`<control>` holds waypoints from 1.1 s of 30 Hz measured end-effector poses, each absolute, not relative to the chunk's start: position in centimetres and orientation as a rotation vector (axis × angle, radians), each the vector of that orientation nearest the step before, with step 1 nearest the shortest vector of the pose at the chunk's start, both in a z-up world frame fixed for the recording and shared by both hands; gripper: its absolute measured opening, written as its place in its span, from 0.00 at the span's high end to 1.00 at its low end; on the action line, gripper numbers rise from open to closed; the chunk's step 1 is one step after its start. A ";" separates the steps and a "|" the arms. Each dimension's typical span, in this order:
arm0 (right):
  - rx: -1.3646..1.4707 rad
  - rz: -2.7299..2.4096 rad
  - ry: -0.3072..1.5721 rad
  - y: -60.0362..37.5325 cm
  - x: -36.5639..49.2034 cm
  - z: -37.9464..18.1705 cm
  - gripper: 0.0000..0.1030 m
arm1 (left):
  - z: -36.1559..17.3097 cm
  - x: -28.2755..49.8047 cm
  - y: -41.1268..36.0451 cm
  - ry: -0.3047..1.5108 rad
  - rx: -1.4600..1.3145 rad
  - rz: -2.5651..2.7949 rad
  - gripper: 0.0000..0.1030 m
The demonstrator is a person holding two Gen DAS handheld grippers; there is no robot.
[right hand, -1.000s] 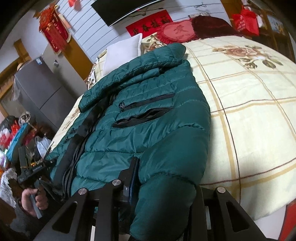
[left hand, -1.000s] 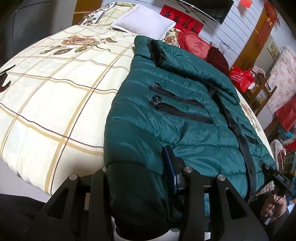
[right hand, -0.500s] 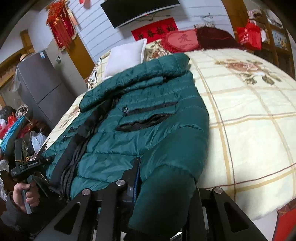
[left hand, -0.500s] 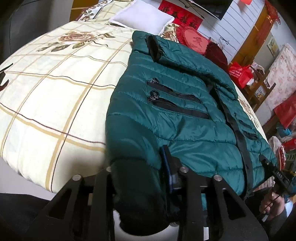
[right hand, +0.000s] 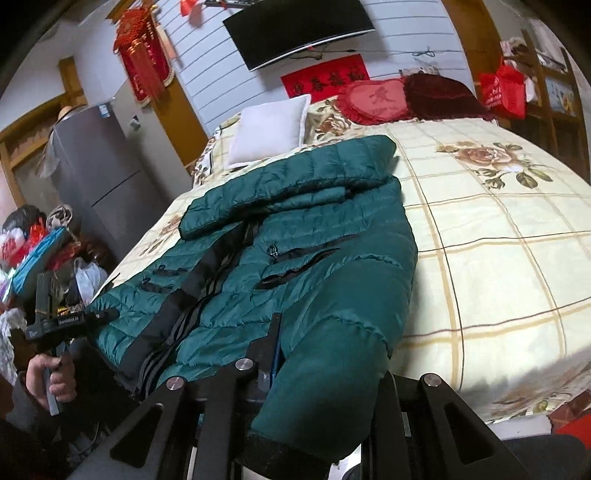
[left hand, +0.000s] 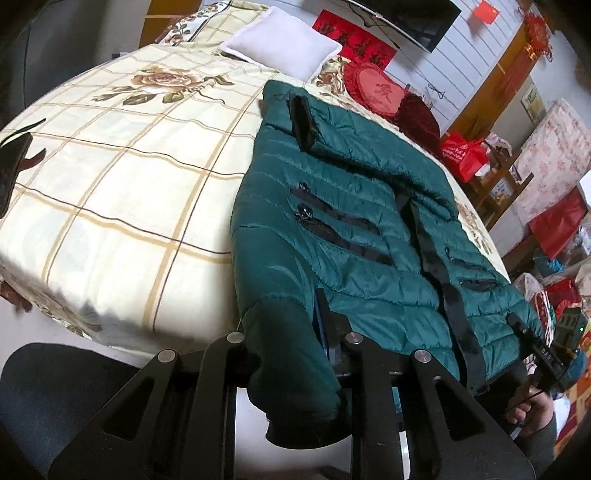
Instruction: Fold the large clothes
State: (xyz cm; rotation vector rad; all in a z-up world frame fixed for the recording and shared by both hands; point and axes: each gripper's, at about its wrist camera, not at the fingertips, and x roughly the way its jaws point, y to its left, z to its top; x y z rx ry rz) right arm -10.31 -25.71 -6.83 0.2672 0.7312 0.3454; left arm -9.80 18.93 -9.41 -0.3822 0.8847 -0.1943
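Green puffer jacket (left hand: 343, 236) on bed (left hand: 122, 184); left gripper (left hand: 291, 354) and right gripper (right hand: 325, 365) each clamp near sleeve cuff.

White slatted wall (right hand: 207, 70), curved TV (right hand: 295, 29), grey fridge (right hand: 99, 166).

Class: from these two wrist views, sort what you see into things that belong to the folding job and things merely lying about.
Job:
green puffer jacket
left gripper, shut on a jacket corner
right gripper, shut on a jacket corner
bed

Lying about:
white pillow
red heart cushion
red bag
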 end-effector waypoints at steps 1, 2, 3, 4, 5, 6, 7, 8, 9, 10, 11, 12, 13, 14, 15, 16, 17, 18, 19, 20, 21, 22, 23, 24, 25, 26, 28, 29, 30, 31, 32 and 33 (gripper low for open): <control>0.258 0.344 0.727 -25.6 -10.7 -6.6 0.82 | -9.2 -10.1 19.1 0.870 -0.390 -0.198 0.83; 0.255 0.347 0.725 -25.7 -11.0 -6.5 0.82 | -9.1 -10.3 19.3 0.861 -0.397 -0.204 0.83; 0.253 0.349 0.724 -25.8 -11.2 -6.4 0.82 | -8.9 -10.5 19.6 0.850 -0.406 -0.210 0.83; 0.249 0.353 0.721 -25.8 -11.5 -6.1 0.82 | -8.7 -10.7 19.7 0.841 -0.413 -0.214 0.83; 0.245 0.356 0.718 -25.8 -11.7 -6.0 0.82 | -8.5 -11.1 20.0 0.830 -0.425 -0.220 0.83; 0.242 0.359 0.715 -25.9 -12.0 -5.8 0.82 | -8.3 -11.4 20.3 0.821 -0.440 -0.231 0.83; 0.241 0.362 0.710 -26.0 -12.3 -5.6 0.82 | -8.0 -11.5 20.5 0.816 -0.445 -0.240 0.83; 0.241 0.364 0.706 -26.1 -12.5 -5.4 0.82 | -7.7 -11.8 20.6 0.809 -0.445 -0.249 0.83; 0.240 0.365 0.702 -26.2 -12.7 -5.1 0.82 | -7.2 -12.0 20.6 0.799 -0.438 -0.258 0.83; 0.240 0.368 0.699 -26.4 -12.9 -4.9 0.82 | -6.7 -12.2 20.5 0.792 -0.430 -0.264 0.83; 0.241 0.368 0.697 -26.6 -12.8 -4.7 0.82 | -6.4 -12.2 20.6 0.787 -0.423 -0.268 0.83; 0.243 0.368 0.694 -26.7 -12.9 -4.6 0.82 | -6.1 -12.4 20.3 0.781 -0.415 -0.276 0.83; 0.246 0.371 0.692 -26.9 -12.9 -4.3 0.82 | -5.8 -12.5 20.1 0.775 -0.405 -0.281 0.83; 0.246 0.372 0.691 -27.1 -12.9 -4.2 0.82 | -5.4 -12.7 19.8 0.767 -0.396 -0.288 0.84; 0.243 0.370 0.687 -27.3 -12.9 -4.0 0.82 | -5.1 -12.9 19.6 0.758 -0.387 -0.299 0.85; 0.243 0.369 0.682 -27.5 -12.9 -3.7 0.82 | -4.9 -13.1 19.5 0.752 -0.381 -0.308 0.86; 0.247 0.370 0.676 -27.8 -12.8 -3.4 0.82 | -4.6 -13.5 19.2 0.743 -0.370 -0.318 0.86; 0.251 0.369 0.669 -28.0 -12.9 -3.0 0.82 | -4.2 -13.7 19.0 0.734 -0.358 -0.325 0.87; 0.255 0.368 0.658 -28.3 -13.0 -2.5 0.82 | -3.7 -14.0 18.8 0.719 -0.344 -0.333 0.87; 0.262 0.370 0.646 -28.6 -13.0 -2.1 0.82 | -3.4 -14.1 19.0 0.709 -0.334 -0.339 0.87; 0.270 0.372 0.635 -28.9 -13.1 -1.7 0.82 | -3.0 -14.2 18.9 0.698 -0.333 -0.344 0.87; 0.277 0.373 0.625 -29.3 -13.2 -1.3 0.82 | -2.9 -14.5 19.2 0.690 -0.337 -0.349 0.87; 0.288 0.378 0.611 -29.6 -13.1 -0.8 0.82 | -2.4 -14.7 19.5 0.674 -0.344 -0.351 0.87; 0.297 0.384 0.596 -29.9 -13.2 -0.3 0.82 | -2.0 -14.8 19.7 0.657 -0.355 -0.352 0.87; 0.298 0.388 0.585 -30.0 -13.3 0.1 0.82 | -1.8 -15.0 20.0 0.644 -0.366 -0.352 0.87; 0.296 0.393 0.570 -30.1 -13.3 0.6 0.82 | -1.3 -15.1 20.3 0.626 -0.381 -0.352 0.87; 0.292 0.403 0.550 -30.1 -13.4 1.3 0.82 | -0.6 -15.2 20.9 0.589 -0.410 -0.349 0.87; 0.289 0.409 0.536 -30.0 -13.5 1.7 0.82 | -0.4 -15.3 21.1 0.578 -0.419 -0.346 0.87; 0.288 0.415 0.523 -29.9 -13.5 2.0 0.82 | -0.3 -15.3 21.4 0.563 -0.432 -0.342 0.87; 0.289 0.420 0.516 -29.8 -13.6 2.1 0.82 | -0.2 -15.0 21.6 0.552 -0.447 -0.339 0.87; 0.290 0.423 0.509 -29.7 -13.5 2.2 0.82 | 0.0 -14.7 21.8 0.545 -0.454 -0.336 0.87; 0.290 0.423 0.503 -29.7 -13.3 2.2 0.83 | 0.1 -14.3 21.9 0.536 -0.463 -0.327 0.87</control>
